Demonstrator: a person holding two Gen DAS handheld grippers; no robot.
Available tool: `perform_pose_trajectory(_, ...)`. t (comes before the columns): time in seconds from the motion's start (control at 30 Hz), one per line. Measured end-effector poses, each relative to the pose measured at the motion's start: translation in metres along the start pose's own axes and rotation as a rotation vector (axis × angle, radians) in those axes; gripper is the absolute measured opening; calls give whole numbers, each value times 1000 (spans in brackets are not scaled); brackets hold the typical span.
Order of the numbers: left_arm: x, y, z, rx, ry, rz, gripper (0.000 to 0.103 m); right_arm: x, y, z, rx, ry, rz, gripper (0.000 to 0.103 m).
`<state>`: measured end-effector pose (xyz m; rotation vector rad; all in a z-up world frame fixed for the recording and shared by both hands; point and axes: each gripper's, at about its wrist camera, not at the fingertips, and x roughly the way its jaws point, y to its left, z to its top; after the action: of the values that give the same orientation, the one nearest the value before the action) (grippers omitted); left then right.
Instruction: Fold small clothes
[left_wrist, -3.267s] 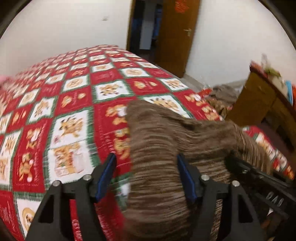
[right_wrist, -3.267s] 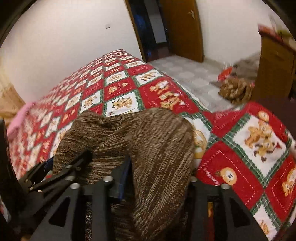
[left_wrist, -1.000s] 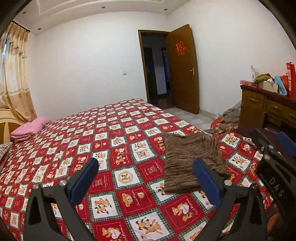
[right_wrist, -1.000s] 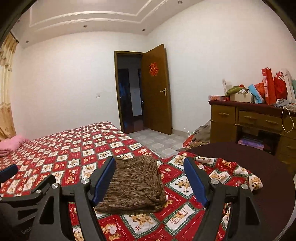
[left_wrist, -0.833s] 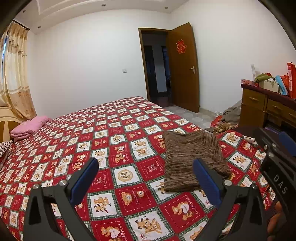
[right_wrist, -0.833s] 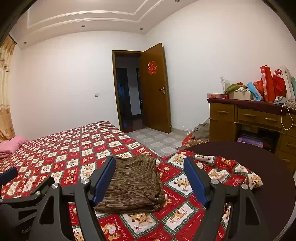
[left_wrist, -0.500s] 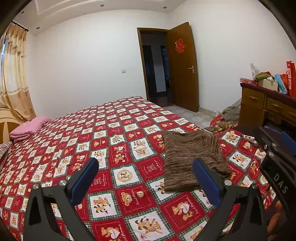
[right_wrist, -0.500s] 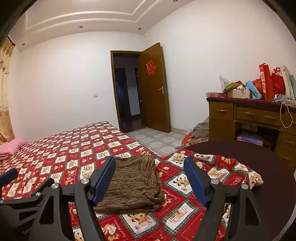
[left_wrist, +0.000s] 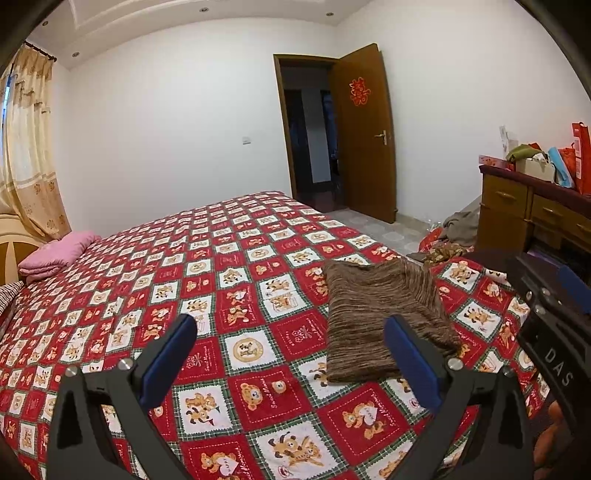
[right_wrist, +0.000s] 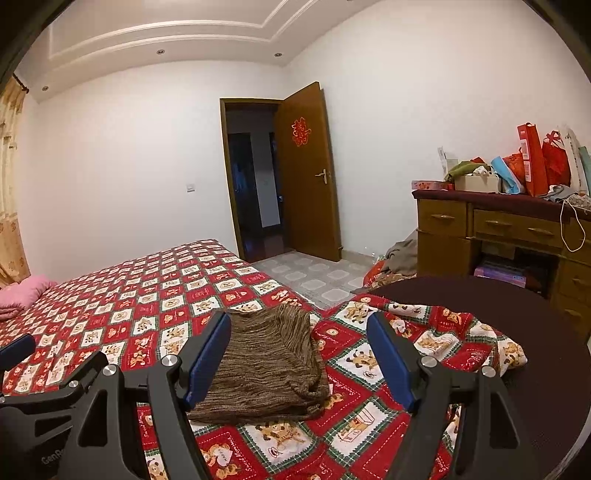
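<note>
The folded sweater (left_wrist: 384, 317) lies on the bed (left_wrist: 207, 266) near its right edge. A pillow (left_wrist: 55, 254) rests far left; the dresser (right_wrist: 506, 232) stands right, beyond the round table (right_wrist: 535, 332).

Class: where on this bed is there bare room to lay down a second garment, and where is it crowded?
Free: quilt between the pink bedding and the folded brown garment. Crowded: the dresser top, piled with bags.

Bed (left_wrist: 229, 258) w/ red-green bear-print cover fills most of the room; folded brown knit garment (left_wrist: 384, 317) lies flat on it near the foot-end corner; pink folded blanket (left_wrist: 55, 254) rests at the far head end, well apart.
</note>
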<state>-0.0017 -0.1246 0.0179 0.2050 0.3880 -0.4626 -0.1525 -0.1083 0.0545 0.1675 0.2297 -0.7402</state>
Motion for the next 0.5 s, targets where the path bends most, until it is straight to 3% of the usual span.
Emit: perform_pose_trajectory(0.5,2,-2,-1,3,4,4,103,3,0,-1,3,7,-6,77)
